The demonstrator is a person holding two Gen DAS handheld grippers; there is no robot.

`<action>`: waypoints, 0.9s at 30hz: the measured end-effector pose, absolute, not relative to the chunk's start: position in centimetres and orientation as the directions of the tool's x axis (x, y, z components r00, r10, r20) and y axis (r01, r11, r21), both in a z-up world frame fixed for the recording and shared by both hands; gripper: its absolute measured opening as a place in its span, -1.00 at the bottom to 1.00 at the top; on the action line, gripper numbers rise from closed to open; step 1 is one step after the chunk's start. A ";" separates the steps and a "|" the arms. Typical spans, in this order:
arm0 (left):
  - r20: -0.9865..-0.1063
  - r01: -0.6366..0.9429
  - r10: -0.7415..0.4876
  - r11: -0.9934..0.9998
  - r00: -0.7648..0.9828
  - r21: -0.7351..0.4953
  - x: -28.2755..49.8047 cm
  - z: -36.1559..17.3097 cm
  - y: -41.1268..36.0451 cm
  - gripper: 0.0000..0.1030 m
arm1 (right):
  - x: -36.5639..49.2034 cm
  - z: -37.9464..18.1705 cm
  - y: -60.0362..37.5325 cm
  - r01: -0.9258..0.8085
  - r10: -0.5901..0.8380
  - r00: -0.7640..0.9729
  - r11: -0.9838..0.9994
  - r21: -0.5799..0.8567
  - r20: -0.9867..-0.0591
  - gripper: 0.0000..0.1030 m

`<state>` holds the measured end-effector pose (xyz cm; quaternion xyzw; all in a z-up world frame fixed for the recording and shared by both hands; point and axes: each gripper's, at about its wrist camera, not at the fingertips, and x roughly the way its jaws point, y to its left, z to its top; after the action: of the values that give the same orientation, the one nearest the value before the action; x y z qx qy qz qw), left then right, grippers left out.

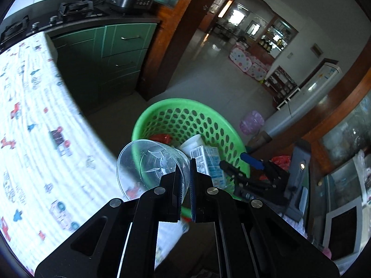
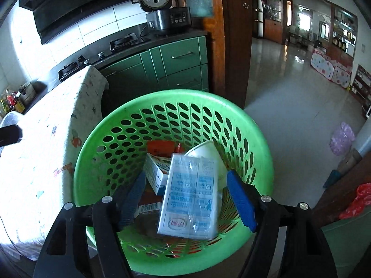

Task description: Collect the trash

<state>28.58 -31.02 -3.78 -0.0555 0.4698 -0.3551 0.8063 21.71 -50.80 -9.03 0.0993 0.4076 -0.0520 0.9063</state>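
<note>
My left gripper (image 1: 184, 169) is shut on the rim of a clear plastic cup (image 1: 148, 164), held tilted beside the table edge and just short of the green perforated basket (image 1: 185, 106). My right gripper (image 2: 185, 199) is open above the basket (image 2: 97, 139). A white and blue milk carton (image 2: 190, 194) lies between its fingers without touching them. It also shows in the left wrist view (image 1: 208, 162). Under it lie a white paper cup (image 2: 208, 150), a small box (image 2: 153, 171) and an orange packet (image 2: 160, 147). The right gripper shows in the left wrist view (image 1: 245, 164).
A table with a printed cloth (image 1: 34, 127) lies left of the basket. Green kitchen cabinets (image 2: 178, 62) and a wooden door frame (image 2: 231, 46) stand behind. A tiled floor (image 2: 289, 92) opens to the right. A red bag (image 2: 357, 199) sits at right.
</note>
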 end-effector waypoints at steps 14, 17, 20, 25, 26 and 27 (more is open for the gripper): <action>-0.746 0.508 -0.602 0.755 0.284 -0.416 29.9 -7.2 -34.3 -0.85 | 17.9 -7.4 -49.8 0.130 -0.003 0.721 0.983 0.132 -0.693 0.52; -0.749 0.494 -0.601 0.758 0.277 -0.426 30.0 -7.7 -34.3 -0.49 | 17.4 -7.6 -49.7 0.133 0.011 0.720 0.979 0.154 -0.693 0.52; -0.745 0.493 -0.596 0.765 0.300 -0.414 29.9 -7.7 -34.0 -0.21 | 16.9 -7.8 -49.5 0.134 0.015 0.724 0.978 0.162 -0.690 0.52; -0.738 0.499 -0.593 0.769 0.321 -0.400 29.0 -6.9 -33.1 -0.15 | 16.0 -7.9 -48.9 0.131 0.023 0.727 0.976 0.172 -0.686 0.54; -0.736 0.500 -0.587 0.774 0.336 -0.389 28.6 -6.6 -32.6 -0.09 | 15.7 -7.8 -48.7 0.132 0.023 0.728 0.976 0.172 -0.686 0.54; -0.734 0.500 -0.584 0.777 0.346 -0.383 28.4 -6.4 -32.2 -0.07 | 15.4 -7.7 -48.4 0.131 0.025 0.730 0.976 0.175 -0.683 0.55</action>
<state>28.37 -32.25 -6.37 -0.0452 0.4664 -0.3308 0.8192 15.43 -48.45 -7.72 0.1063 0.3666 -0.0288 0.9238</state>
